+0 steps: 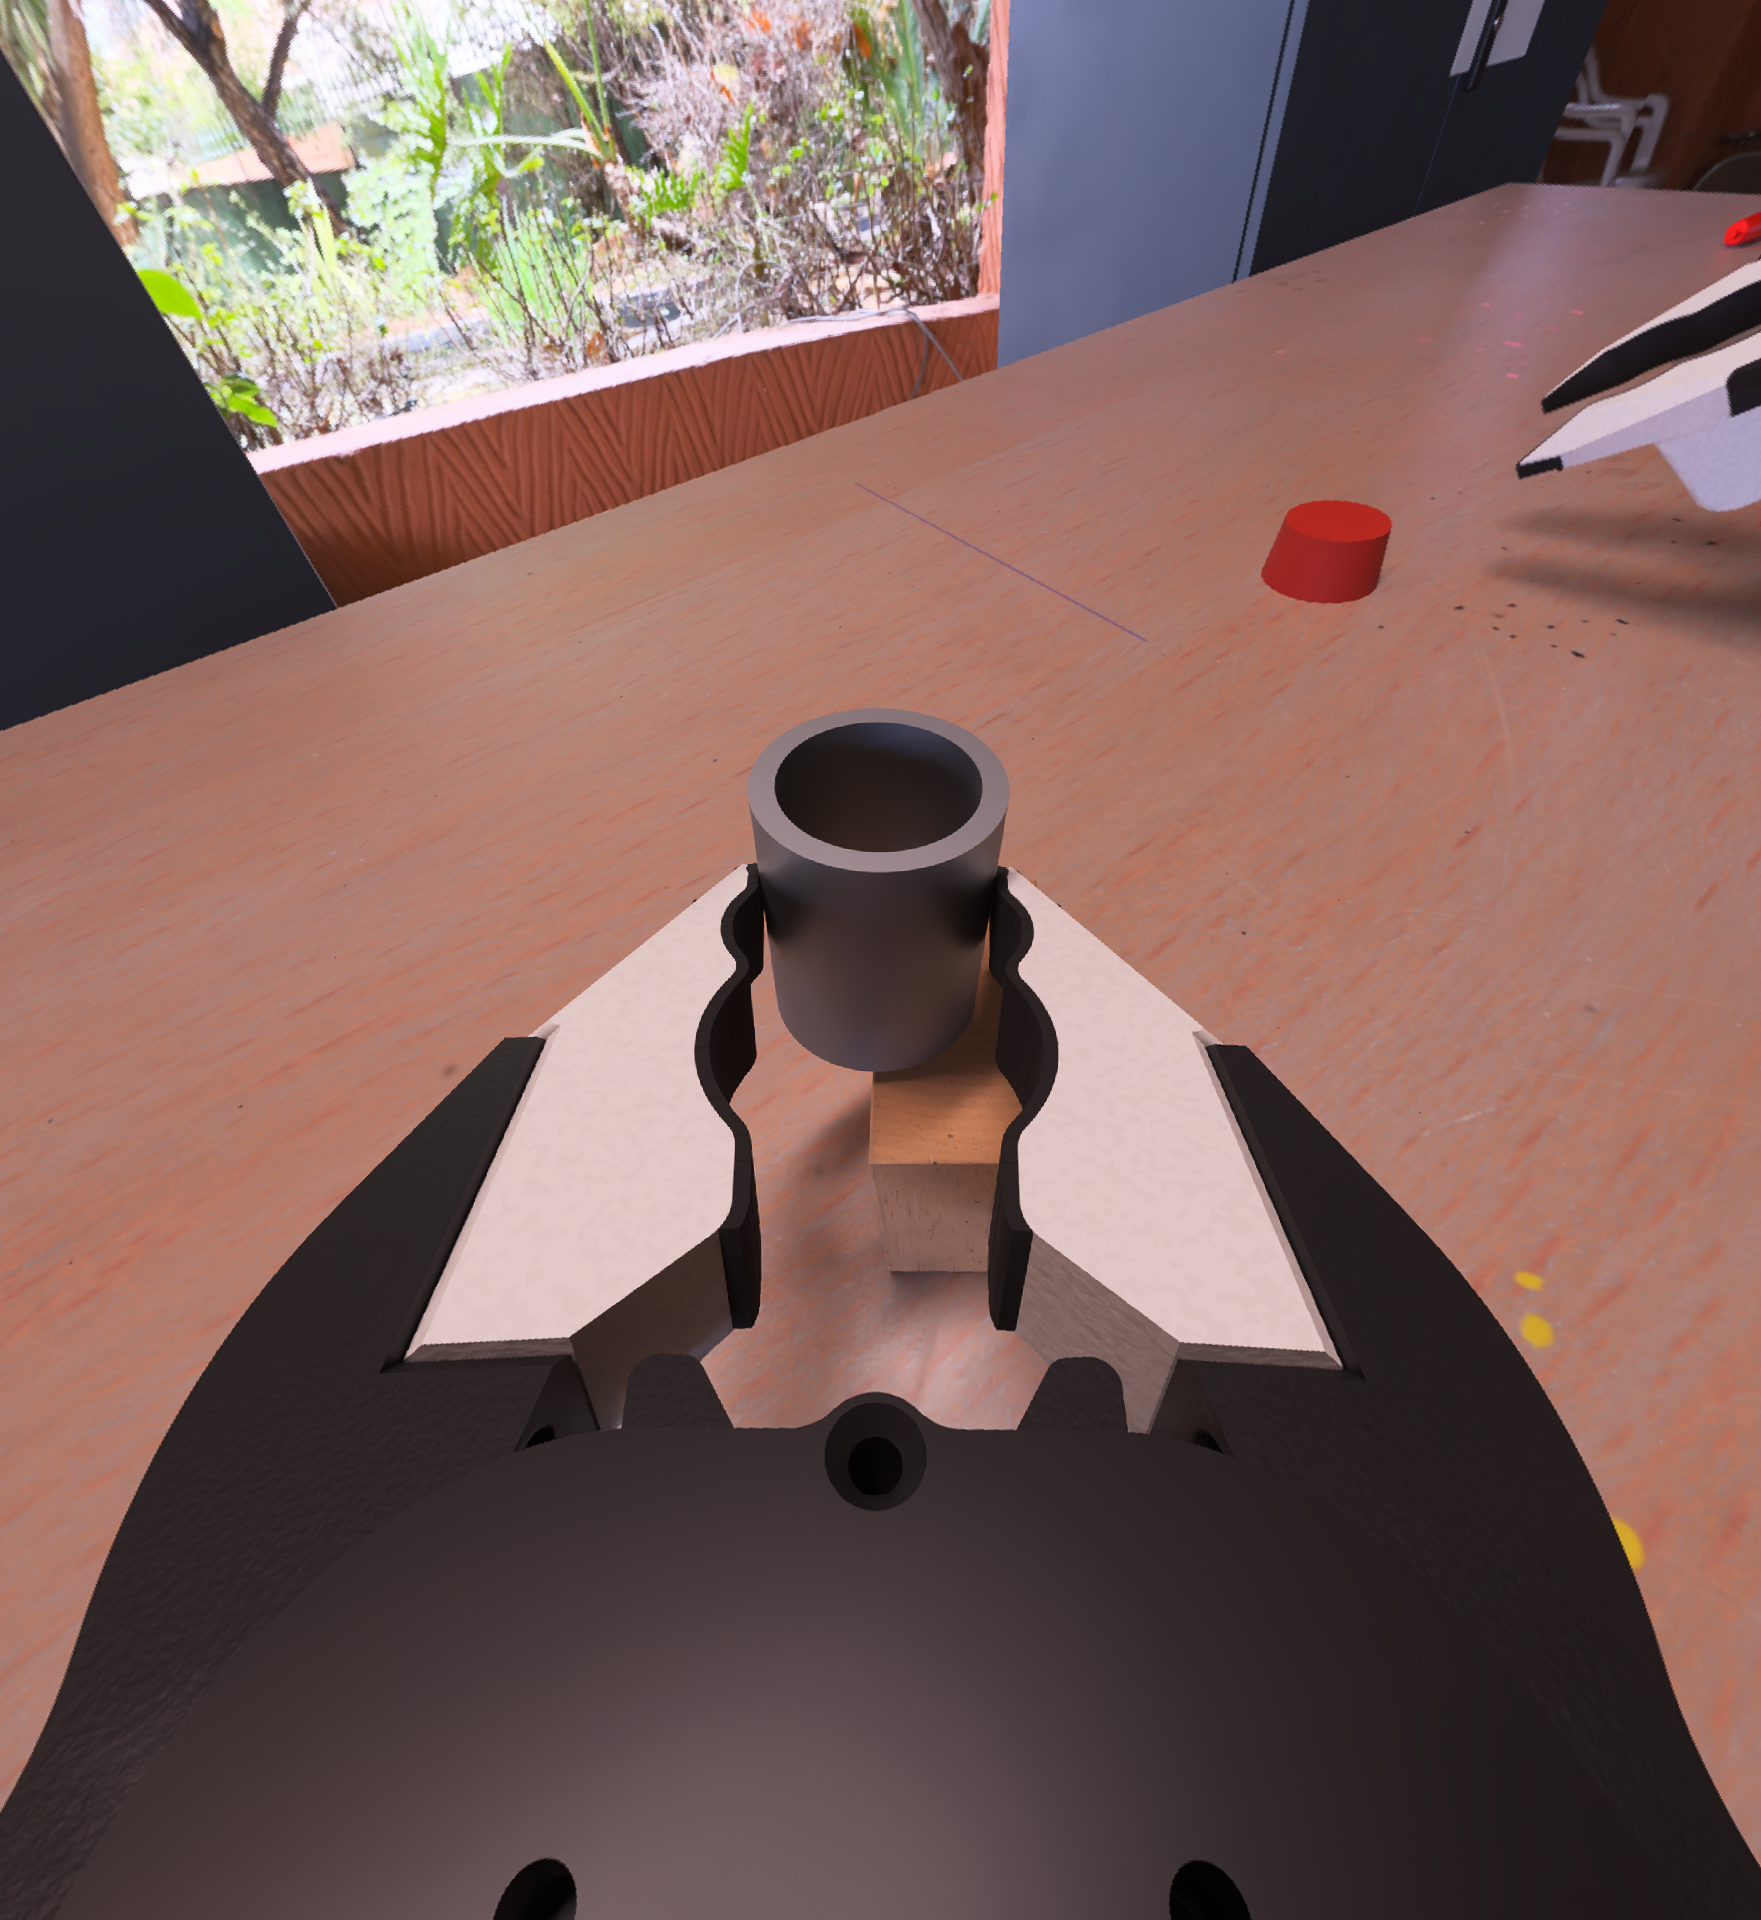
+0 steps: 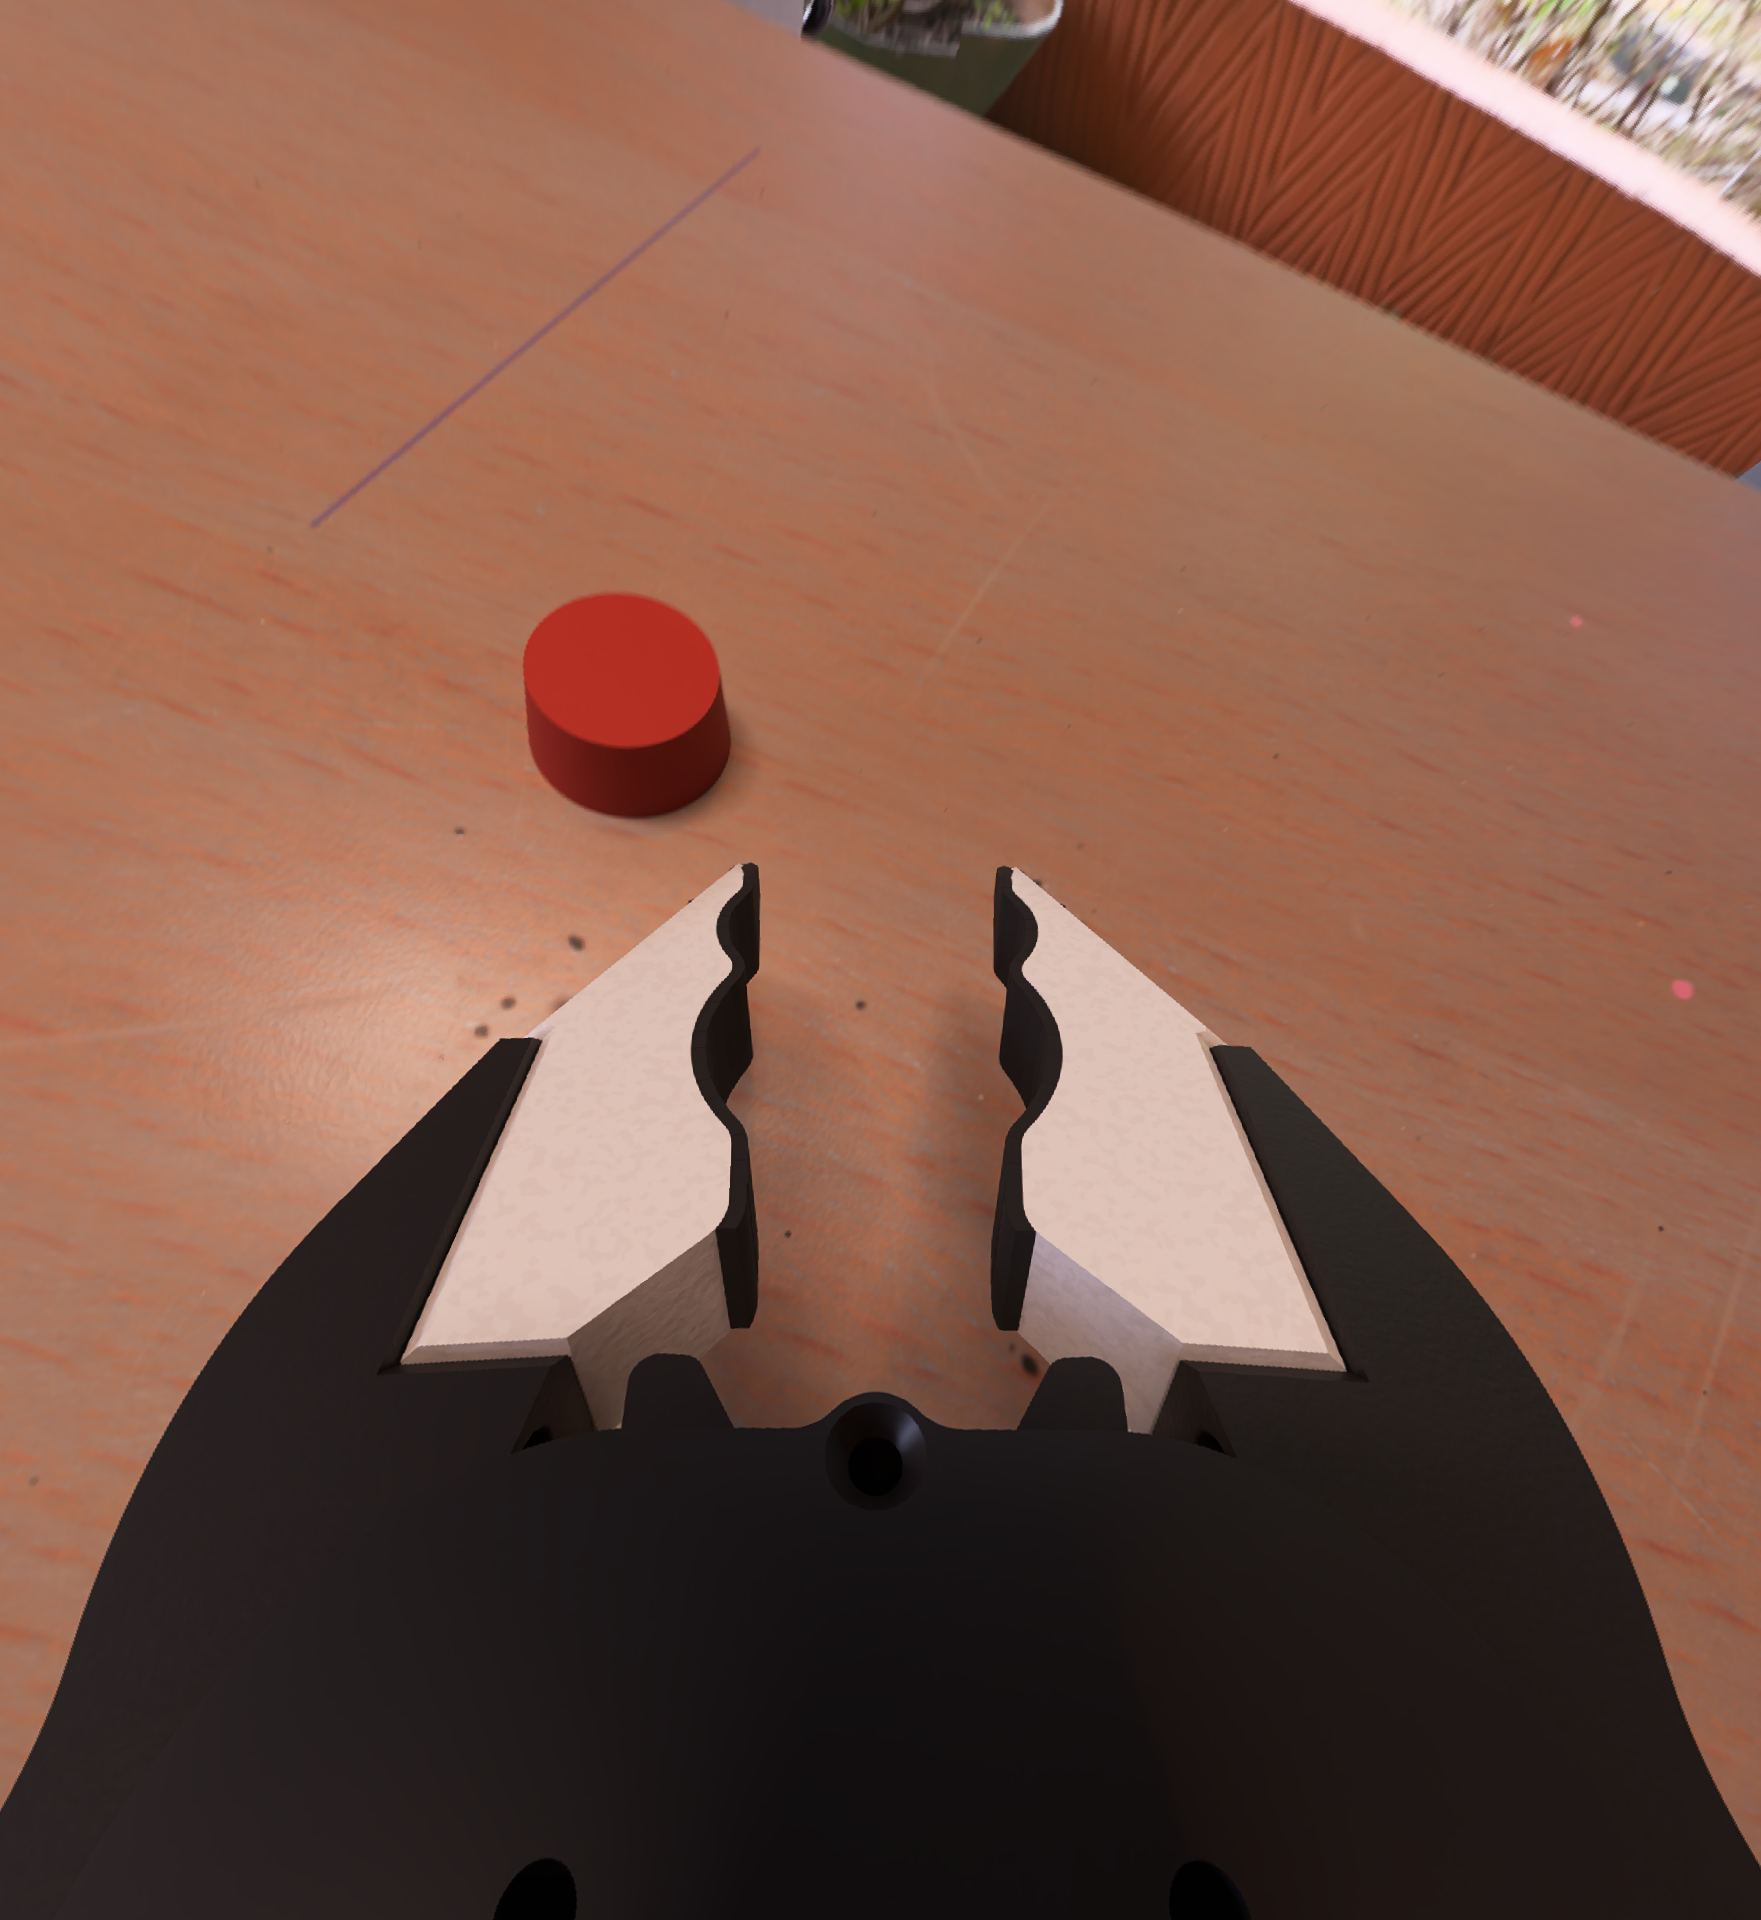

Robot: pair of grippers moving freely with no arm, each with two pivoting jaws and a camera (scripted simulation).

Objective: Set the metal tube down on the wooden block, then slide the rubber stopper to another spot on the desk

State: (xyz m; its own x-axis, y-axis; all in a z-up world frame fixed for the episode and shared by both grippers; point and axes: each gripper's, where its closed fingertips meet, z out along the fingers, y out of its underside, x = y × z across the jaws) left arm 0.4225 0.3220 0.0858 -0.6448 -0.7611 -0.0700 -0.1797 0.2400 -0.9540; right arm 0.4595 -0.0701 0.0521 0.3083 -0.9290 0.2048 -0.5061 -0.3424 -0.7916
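The left gripper [image 1: 876,883] clamped the metal tube [image 1: 878,894] upright over the wooden block [image 1: 933,1164]. The right gripper [image 2: 876,883] stood apart, empty, near the rubber stopper [image 2: 624,701]. An off-centre release could topple the tube.

The left wrist view is aimed low and forward across the desk [image 1: 543,831], window at 12 o'clock. The right wrist view is pitched steeply down, close to the desk. The rubber stopper [image 1: 1325,551] [image 2: 624,701] is shared, probably also the thin line [image 1: 1001,561] [image 2: 533,338].
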